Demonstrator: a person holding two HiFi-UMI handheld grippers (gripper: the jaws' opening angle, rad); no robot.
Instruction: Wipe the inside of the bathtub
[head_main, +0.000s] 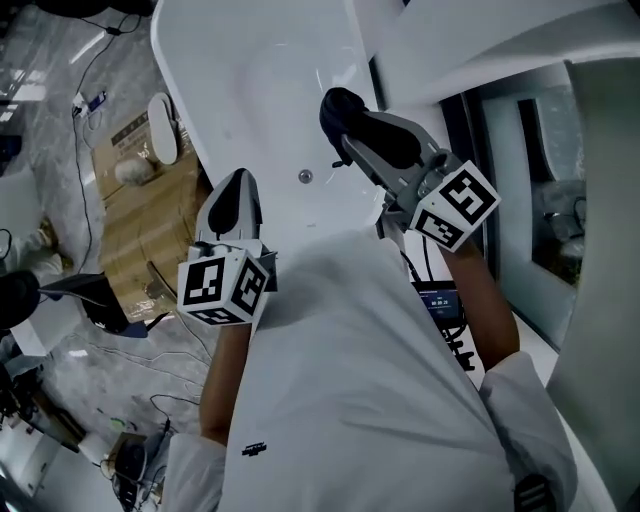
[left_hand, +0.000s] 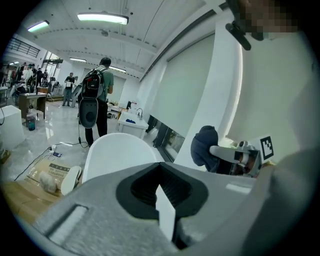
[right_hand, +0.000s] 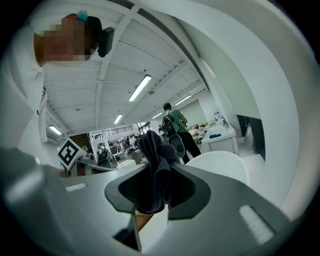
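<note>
**Over the bathtub: cloth gripped, wiping not yet under way**

At the far left, flattened cardboard (head_main: 140, 210) lies on the floor beside the tub, clear of the work.

Next along, the left tool (head_main: 235, 185) hangs over the near left rim of the bathtub (head_main: 260, 60). Its own view shows the jaws drawn together with only a thin sliver between them and nothing held. It plays no part in the job at present.

The bathtub is white and freestanding, running away from the person. The drain (head_main: 305, 176) sits in the basin floor between the two tools. No dirt or water can be made out on the inner surface.

To the right, the right tool (head_main: 345, 110) is clamped on a dark cloth (head_main: 338, 103), bunched and standing proud of the jaw tips. The cloth sits above the basin near the right-hand wall. The right gripper view looks out across the room and up to the ceiling, so I judge the cloth is raised and not pressed to the tub.

Assessment: this is the approach stage. The next move calls for tipping the right tool down into the basin, seating the cloth on the inner wall, and sweeping with steady pressure. The grip must stay firm so the cloth does not pull free.
</note>
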